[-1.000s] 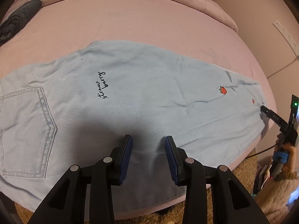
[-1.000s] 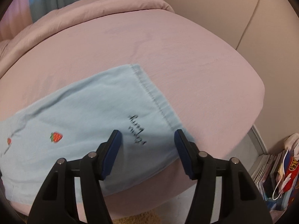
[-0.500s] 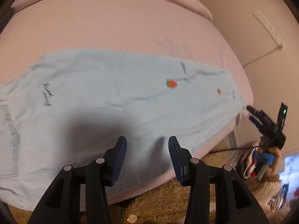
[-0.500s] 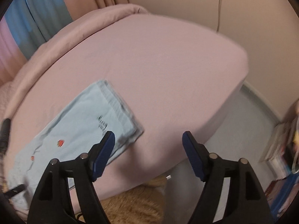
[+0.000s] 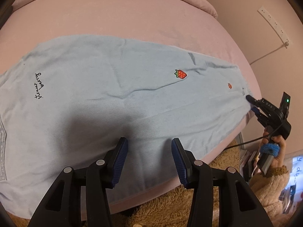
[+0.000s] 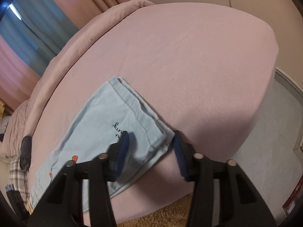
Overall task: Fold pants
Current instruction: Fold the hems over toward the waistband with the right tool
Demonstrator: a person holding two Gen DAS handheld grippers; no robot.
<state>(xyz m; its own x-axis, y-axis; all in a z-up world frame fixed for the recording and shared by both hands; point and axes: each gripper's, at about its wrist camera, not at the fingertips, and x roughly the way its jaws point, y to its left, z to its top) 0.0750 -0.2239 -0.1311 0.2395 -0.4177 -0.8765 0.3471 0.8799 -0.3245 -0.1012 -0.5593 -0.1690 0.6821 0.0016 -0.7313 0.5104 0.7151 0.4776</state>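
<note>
Pants (image 5: 117,102) in pale blue lie flat along the near edge of the pink bed (image 5: 132,19); the left gripper (image 5: 149,160) hangs above them with jaws apart, gripping nothing; the right gripper (image 6: 151,151) is closing around the hem corner at the far right, its pads not yet pressing

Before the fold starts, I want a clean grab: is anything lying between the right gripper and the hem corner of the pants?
Nothing visible is in the way. The right gripper already straddles the hem corner of the light blue pants on the pink bed, its jaws closing with the fabric between them.
</note>
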